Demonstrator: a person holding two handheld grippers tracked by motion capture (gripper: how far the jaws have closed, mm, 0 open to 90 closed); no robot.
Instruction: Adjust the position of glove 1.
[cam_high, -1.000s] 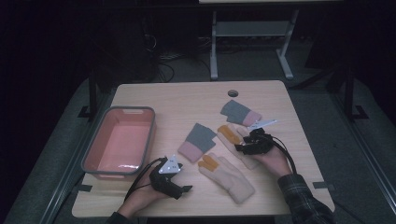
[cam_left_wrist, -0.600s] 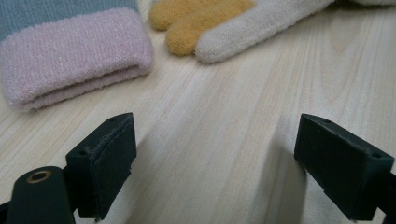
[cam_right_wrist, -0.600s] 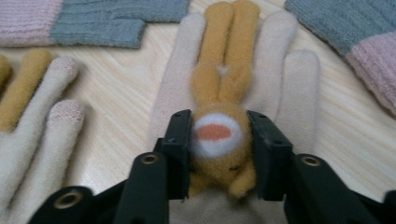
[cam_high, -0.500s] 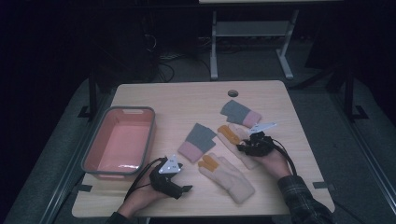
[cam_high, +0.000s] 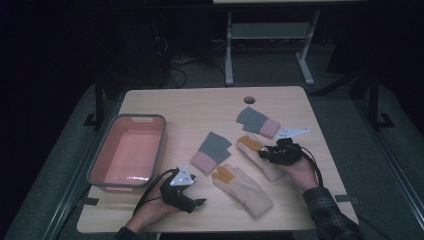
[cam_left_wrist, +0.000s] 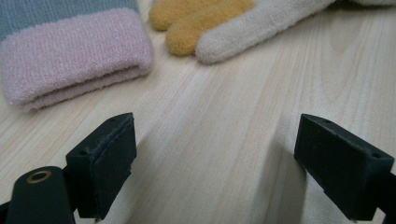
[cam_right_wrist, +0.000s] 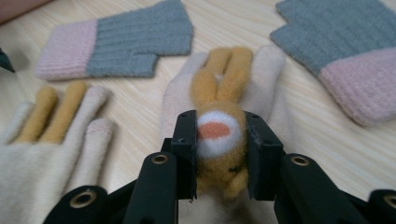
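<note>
Tongs (cam_right_wrist: 219, 154) (right) clamped on cream glove (cam_right_wrist: 224, 93)

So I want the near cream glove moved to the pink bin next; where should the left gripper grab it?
Take the cream glove by its cuff end, coming from above with the open left gripper. It lies flat, fingers pointing up-left; the cuff is the thick end and lies nearest that gripper.

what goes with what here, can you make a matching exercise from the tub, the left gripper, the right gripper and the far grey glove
1. tub
2. left gripper
3. right gripper
4. far grey glove

a. shut on a cream glove's fuzzy animal patch
b. open over bare wood
c. at the table's left edge, empty
d. by the table's round hole

Pairs: 1-c, 2-b, 3-a, 4-d
</note>
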